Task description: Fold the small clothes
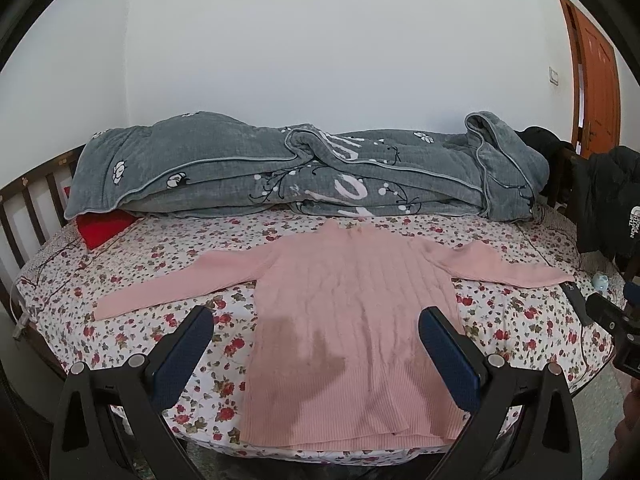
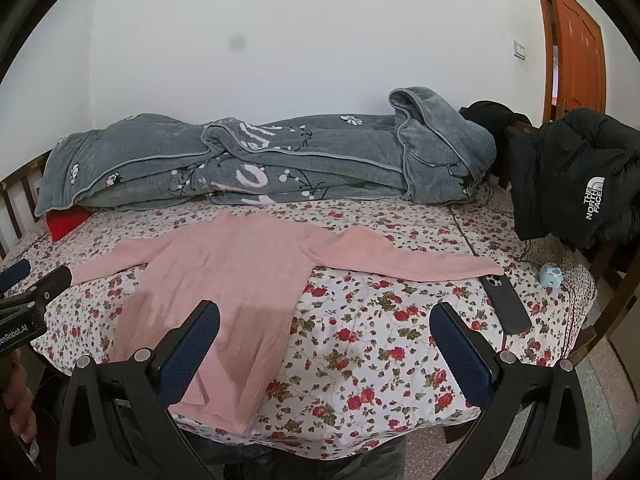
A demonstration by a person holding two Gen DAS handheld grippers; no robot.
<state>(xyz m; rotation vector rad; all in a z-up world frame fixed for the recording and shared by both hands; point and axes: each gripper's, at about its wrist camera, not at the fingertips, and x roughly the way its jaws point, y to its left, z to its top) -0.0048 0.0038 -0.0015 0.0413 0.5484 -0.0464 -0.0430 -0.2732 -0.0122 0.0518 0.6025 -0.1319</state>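
Both grippers, the left gripper (image 1: 316, 330) and the right gripper (image 2: 325, 322), have fingers spread wide and hold nothing. White letters on the black jacket (image 2: 576, 176) at the bed's right edge say "THE NORTH FACE". A pink sweater (image 1: 352, 312) lies flat near the front edge of the flowery bed (image 2: 380, 340), sleeves stretched out to both sides.

Both wrist cameras look across the bed (image 1: 132, 322) from its near edge toward the wall. Right view sits further right; both share the sweater (image 1: 352, 320) and quilt (image 2: 260, 160).
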